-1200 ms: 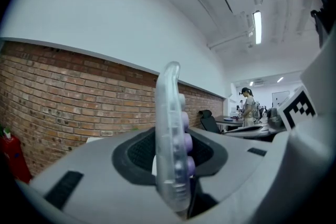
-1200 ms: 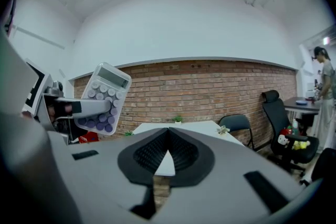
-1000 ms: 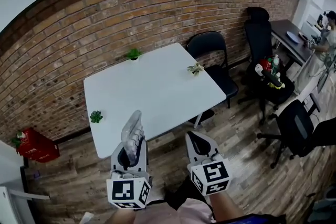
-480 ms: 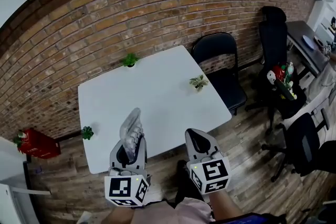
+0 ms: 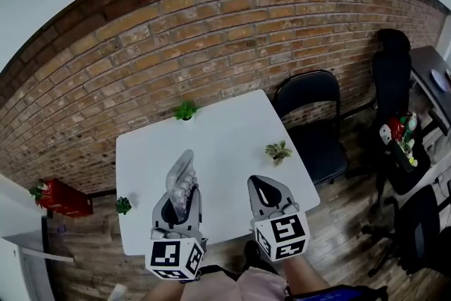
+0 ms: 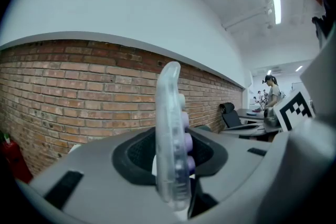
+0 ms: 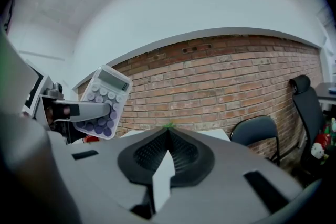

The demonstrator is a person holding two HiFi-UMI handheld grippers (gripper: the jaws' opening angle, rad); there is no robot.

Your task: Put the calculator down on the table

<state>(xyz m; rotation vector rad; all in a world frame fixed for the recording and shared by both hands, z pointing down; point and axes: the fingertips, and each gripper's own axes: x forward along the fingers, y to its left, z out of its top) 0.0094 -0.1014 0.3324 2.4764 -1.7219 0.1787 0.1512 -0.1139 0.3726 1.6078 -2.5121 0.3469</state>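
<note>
- The left gripper (image 5: 177,202) grips the calculator (image 5: 181,178) by its lower part. It stands upright, long side up, above the table's (image 5: 225,125) near edge and is not set down.
- The right gripper (image 5: 259,185), just right of it, is empty, its jaws closed tip to tip.
- The left gripper view shows the calculator only edge-on: a clear, slim casing with purple keys bulging to the right.
- The right gripper view shows its face: a white body, round lilac and purple keys, and a grey display at the top.
- Three small plants (image 5: 279,150) sit on the table, at the near-left, far and right edges; their pots are too small to judge.
- On the floor at far left lies a red box (image 5: 65,198) with something green on it, perhaps a plant.
- Only the left gripper view shows a person (image 6: 271,93) at far desks.
</note>
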